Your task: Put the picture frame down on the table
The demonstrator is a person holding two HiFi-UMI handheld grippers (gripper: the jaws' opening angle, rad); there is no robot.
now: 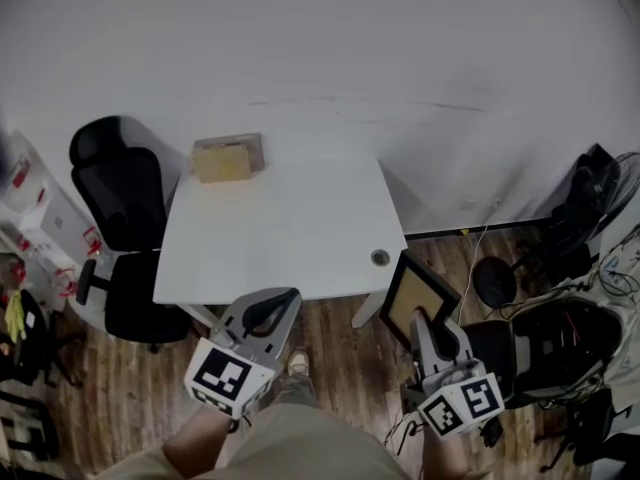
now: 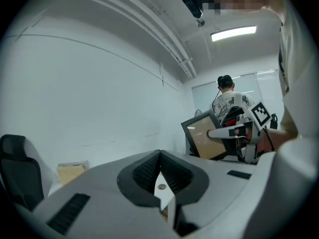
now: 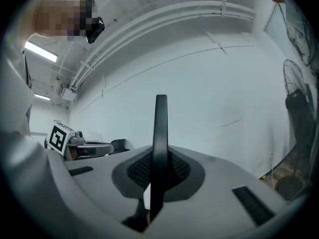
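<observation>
The picture frame [image 1: 421, 294], black-rimmed with a tan panel, hangs tilted in the air just off the white table's [image 1: 290, 228] front right corner. My right gripper [image 1: 424, 320] is shut on its lower edge. In the right gripper view the frame [image 3: 160, 133] stands edge-on as a thin black bar between the jaws. The left gripper view shows the frame [image 2: 205, 137] and the right gripper [image 2: 234, 132] off to the right. My left gripper [image 1: 278, 306] hovers at the table's front edge, shut and holding nothing; its pads [image 2: 149, 171] meet.
A flat cardboard box [image 1: 228, 157] lies at the table's back left. A cable hole [image 1: 380, 258] sits near the front right corner. A black office chair [image 1: 124, 230] stands left of the table. A fan base [image 1: 492, 280] and black bags [image 1: 565, 343] crowd the right floor.
</observation>
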